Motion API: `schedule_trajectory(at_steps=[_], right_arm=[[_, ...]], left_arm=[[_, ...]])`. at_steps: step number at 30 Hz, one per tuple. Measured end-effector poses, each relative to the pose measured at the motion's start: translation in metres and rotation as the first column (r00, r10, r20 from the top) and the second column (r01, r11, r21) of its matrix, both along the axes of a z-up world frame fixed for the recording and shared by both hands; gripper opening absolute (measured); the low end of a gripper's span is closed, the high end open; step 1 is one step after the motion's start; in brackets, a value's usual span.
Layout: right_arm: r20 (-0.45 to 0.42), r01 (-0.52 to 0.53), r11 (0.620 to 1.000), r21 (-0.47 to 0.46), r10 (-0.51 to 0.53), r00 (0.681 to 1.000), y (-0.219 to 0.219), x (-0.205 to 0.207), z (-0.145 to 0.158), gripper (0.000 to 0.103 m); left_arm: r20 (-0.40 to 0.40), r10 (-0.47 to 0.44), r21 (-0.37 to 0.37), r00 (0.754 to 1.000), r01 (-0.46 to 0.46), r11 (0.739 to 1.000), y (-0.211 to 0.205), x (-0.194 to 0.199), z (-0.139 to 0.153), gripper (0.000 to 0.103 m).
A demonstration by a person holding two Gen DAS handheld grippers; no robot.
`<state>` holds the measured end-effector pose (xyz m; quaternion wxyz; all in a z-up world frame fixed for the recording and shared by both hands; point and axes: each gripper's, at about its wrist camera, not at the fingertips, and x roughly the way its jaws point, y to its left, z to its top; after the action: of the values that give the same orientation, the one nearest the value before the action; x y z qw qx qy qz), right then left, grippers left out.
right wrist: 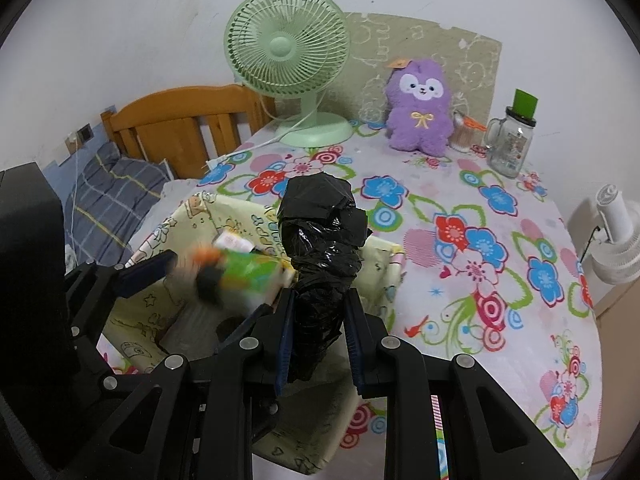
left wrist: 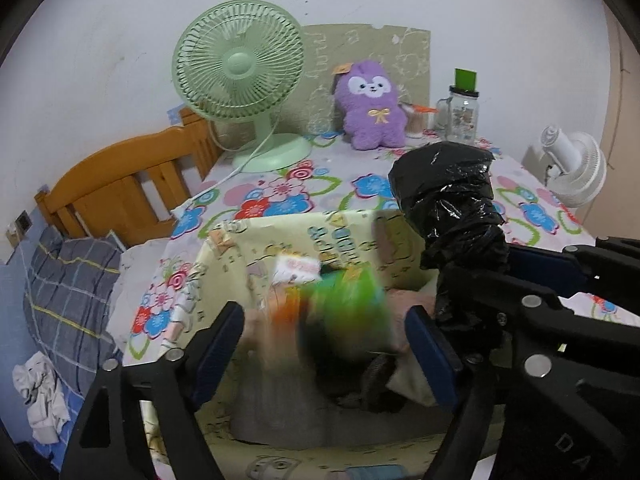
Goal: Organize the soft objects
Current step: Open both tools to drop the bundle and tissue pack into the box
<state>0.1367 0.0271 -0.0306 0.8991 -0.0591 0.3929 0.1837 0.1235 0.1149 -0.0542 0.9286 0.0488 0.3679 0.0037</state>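
A pale yellow cartoon-print fabric bin stands on the flowered table. A green and orange soft toy, blurred by motion, is over the bin's opening, between the open fingers of my left gripper; whether they touch it I cannot tell. It also shows in the right wrist view. My right gripper is shut on a black plastic-wrapped bundle and holds it upright at the bin's right edge. A purple plush sits at the back of the table.
A green desk fan and a glass jar mug stand at the back of the table. A white fan stands off its right edge. A wooden bed headboard and grey plaid bedding lie to the left.
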Motion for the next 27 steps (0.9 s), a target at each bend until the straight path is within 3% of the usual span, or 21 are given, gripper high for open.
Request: schedule_trajectory(at_steps=[8, 10, 12, 14, 20, 27], right_arm=[[-0.034, -0.034, 0.999, 0.010, 0.035, 0.999, 0.009, 0.003, -0.008, 0.028], [-0.037, -0.038, 0.999, 0.005, 0.038, 0.999, 0.010, 0.001, -0.009, 0.033], [-0.040, -0.039, 0.999, 0.000, 0.039, 0.998, 0.010, -0.001, -0.009, 0.056], [-0.018, -0.023, 1.000, 0.001, 0.023, 1.000, 0.007, -0.005, -0.007, 0.068], [-0.003, -0.007, 1.000, 0.020, 0.007, 1.000, -0.005, -0.017, -0.001, 0.078], [0.021, 0.023, 0.999, 0.042, -0.024, 1.000, -0.027, -0.028, 0.005, 0.081]], left_arm=[[-0.014, 0.002, 0.001, 1.000, -0.002, 1.000, 0.005, -0.004, -0.002, 0.093], [-0.016, 0.002, -0.003, 1.000, -0.002, 1.000, 0.005, -0.006, -0.002, 0.093], [-0.025, -0.002, -0.011, 1.000, 0.002, 1.000, 0.005, -0.009, -0.002, 0.094], [-0.026, -0.010, -0.026, 1.000, 0.009, 1.000, 0.004, -0.011, -0.002, 0.094], [-0.004, -0.021, -0.016, 1.000, 0.021, 1.000, -0.006, -0.023, 0.005, 0.095], [0.022, -0.048, -0.028, 0.999, 0.049, 0.998, -0.020, -0.034, 0.014, 0.095]])
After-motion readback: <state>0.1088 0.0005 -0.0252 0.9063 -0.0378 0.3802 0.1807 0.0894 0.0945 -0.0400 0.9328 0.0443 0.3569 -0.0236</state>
